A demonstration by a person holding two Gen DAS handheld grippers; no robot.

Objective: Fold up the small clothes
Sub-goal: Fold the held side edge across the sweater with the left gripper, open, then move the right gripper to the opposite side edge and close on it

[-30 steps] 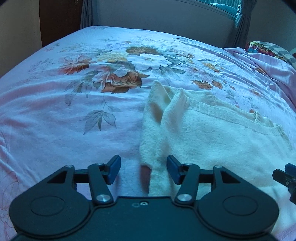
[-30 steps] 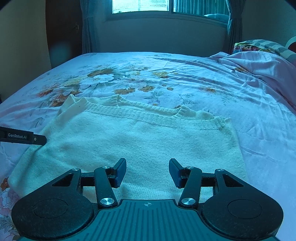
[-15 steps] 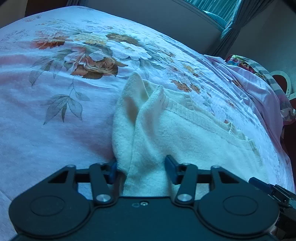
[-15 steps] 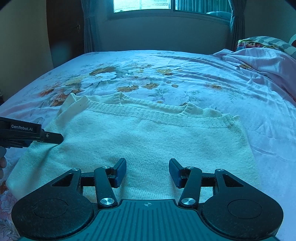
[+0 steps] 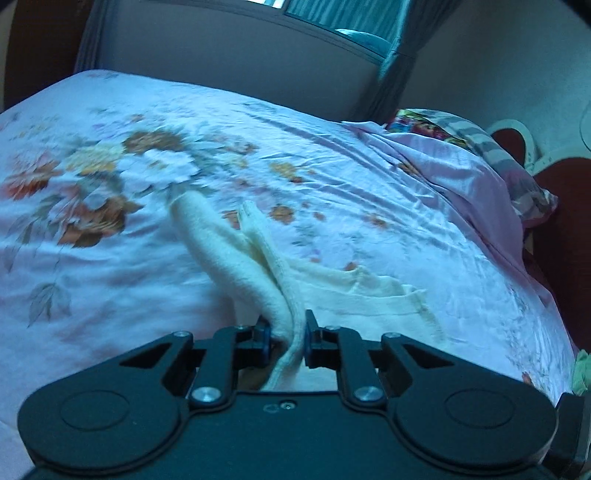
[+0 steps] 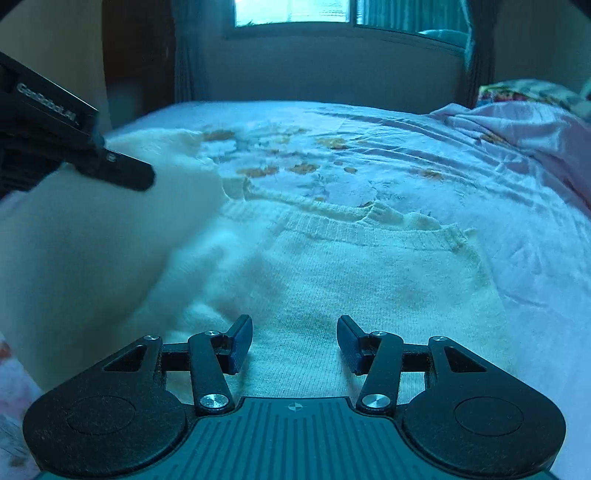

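Observation:
A cream knitted sweater [image 6: 369,280] lies on the flowered bedspread [image 6: 424,147]. My left gripper [image 5: 287,338] is shut on the sweater's left edge [image 5: 236,254] and holds it lifted off the bed, so the cloth hangs in a raised fold. The left gripper also shows at the upper left of the right wrist view [image 6: 110,166], with the lifted cloth below it. My right gripper [image 6: 294,341] is open and empty, low over the sweater's near hem.
The bedspread [image 5: 110,258] stretches wide to the left and far side. A bunched pink sheet [image 5: 461,177] and a patterned pillow [image 5: 436,125] lie at the right. A wall with a window [image 6: 295,14] and curtains stands beyond the bed.
My left gripper has closed on the sweater's left edge and raised it up and rightward. The right gripper has stayed open over the hem.

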